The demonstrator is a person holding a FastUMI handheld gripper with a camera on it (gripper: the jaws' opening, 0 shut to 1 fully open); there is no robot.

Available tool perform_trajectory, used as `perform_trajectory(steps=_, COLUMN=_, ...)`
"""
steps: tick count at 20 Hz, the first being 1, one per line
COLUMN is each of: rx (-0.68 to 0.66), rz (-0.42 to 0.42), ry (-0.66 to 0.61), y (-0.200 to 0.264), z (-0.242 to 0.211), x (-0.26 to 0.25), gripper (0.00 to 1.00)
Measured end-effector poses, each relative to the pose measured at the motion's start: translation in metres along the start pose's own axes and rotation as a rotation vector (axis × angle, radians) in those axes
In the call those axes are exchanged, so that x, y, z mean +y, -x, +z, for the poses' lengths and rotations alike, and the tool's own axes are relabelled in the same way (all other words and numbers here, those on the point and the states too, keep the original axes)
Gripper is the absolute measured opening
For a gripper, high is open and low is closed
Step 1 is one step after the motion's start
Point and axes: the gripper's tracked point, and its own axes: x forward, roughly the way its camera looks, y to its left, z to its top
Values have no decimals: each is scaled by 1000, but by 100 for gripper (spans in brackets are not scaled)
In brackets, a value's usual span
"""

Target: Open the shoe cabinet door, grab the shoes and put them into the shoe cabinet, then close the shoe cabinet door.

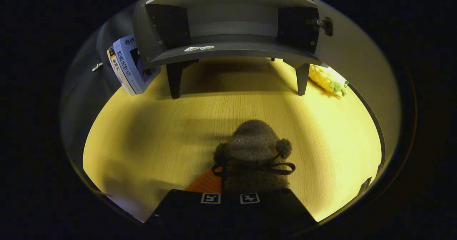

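The shoe (252, 154), a fuzzy one with pom-poms and a bow, sits between your tool's (230, 198) fingers, which look closed on it, though the contact itself is hidden. Beyond it on the table (150, 136) the cabinet (228, 29) stands with its door (357, 54) already swung open. So opening looks done; you still have placing the shoe inside and closing the door.
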Motion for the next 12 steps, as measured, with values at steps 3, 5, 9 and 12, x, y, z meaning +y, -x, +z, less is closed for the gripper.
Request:
perform_trajectory(steps=3, rx=-29, rz=9, ry=4, y=24, z=18, x=3, gripper=5)
perform_trajectory(steps=5, rx=-66, rz=7, ry=13, y=51, z=36, x=1, gripper=5)
perform_trajectory(steps=9, rx=-141, rz=33, ry=28, y=107, z=78, x=-10, gripper=5)
perform_trajectory(steps=12, rx=-218, rz=52, ry=61, y=155, z=114, x=-18, gripper=5)
